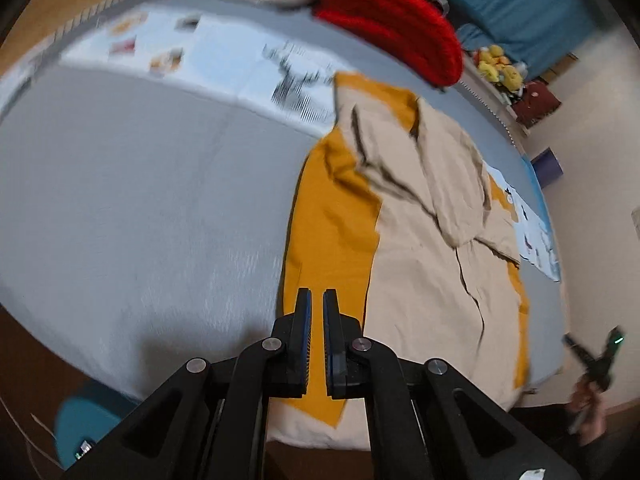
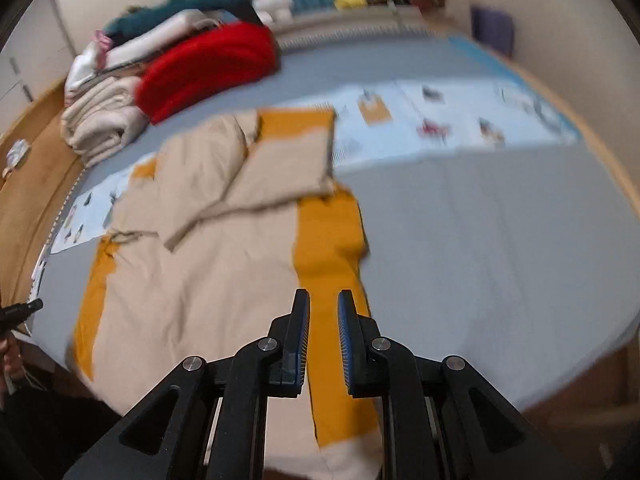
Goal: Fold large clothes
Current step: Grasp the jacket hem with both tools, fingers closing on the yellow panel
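Observation:
A large beige and mustard-yellow garment (image 1: 420, 264) lies spread on the grey bed, its sleeves folded in over the chest. It also shows in the right wrist view (image 2: 208, 264). My left gripper (image 1: 316, 300) hovers above the garment's yellow side panel near the hem, jaws a narrow gap apart, holding nothing. My right gripper (image 2: 323, 300) hovers above the other yellow side panel, jaws slightly apart and empty. The right gripper also shows at the far right of the left wrist view (image 1: 596, 356); the left one shows at the left edge of the right wrist view (image 2: 20, 310).
The grey bed (image 2: 500, 248) has a light blue printed sheet (image 2: 452, 120) across its far part. A red knit (image 2: 208, 68) and stacked folded cream clothes (image 2: 104, 124) sit at the bed's far end. Yellow plush toys (image 1: 498, 66) and a teal curtain stand behind.

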Demonstrator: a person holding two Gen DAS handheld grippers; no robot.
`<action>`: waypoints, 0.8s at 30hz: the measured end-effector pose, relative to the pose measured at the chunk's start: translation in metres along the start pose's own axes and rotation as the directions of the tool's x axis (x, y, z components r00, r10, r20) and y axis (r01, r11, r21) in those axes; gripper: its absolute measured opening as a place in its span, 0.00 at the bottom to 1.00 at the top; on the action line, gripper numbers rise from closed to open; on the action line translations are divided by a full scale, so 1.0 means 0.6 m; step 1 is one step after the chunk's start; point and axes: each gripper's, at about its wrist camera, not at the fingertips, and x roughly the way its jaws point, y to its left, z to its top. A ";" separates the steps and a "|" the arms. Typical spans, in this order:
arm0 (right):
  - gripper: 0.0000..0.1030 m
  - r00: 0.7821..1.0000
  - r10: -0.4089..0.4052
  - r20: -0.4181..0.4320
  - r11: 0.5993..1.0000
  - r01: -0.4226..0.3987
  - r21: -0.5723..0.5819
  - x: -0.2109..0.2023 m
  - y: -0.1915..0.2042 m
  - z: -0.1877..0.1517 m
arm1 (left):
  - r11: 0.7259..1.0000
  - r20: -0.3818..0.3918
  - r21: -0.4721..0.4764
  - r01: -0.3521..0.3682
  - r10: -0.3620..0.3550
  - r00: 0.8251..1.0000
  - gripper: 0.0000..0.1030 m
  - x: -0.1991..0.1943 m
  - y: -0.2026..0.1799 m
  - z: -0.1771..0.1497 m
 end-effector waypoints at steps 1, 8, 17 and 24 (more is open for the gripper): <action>0.16 1.000 -0.001 -0.024 1.000 0.001 0.002 0.009 -0.005 -0.005 | 1.000 -0.026 -0.008 -0.002 0.002 1.000 0.04 0.009 0.003 -0.001; 0.16 0.984 -0.011 -0.178 0.995 0.028 0.095 0.065 -0.050 -0.022 | 0.996 -0.244 -0.031 -0.083 0.073 0.967 0.05 0.093 0.010 -0.016; 0.16 0.937 -0.059 -0.344 0.995 0.084 0.058 0.125 -0.048 -0.067 | 0.987 -0.339 0.046 -0.156 0.163 0.927 0.20 0.143 0.000 -0.026; 0.20 0.914 -0.066 -0.400 0.992 0.103 0.071 0.148 -0.067 -0.081 | 0.974 -0.366 0.091 -0.205 0.225 0.903 0.36 0.159 -0.001 -0.036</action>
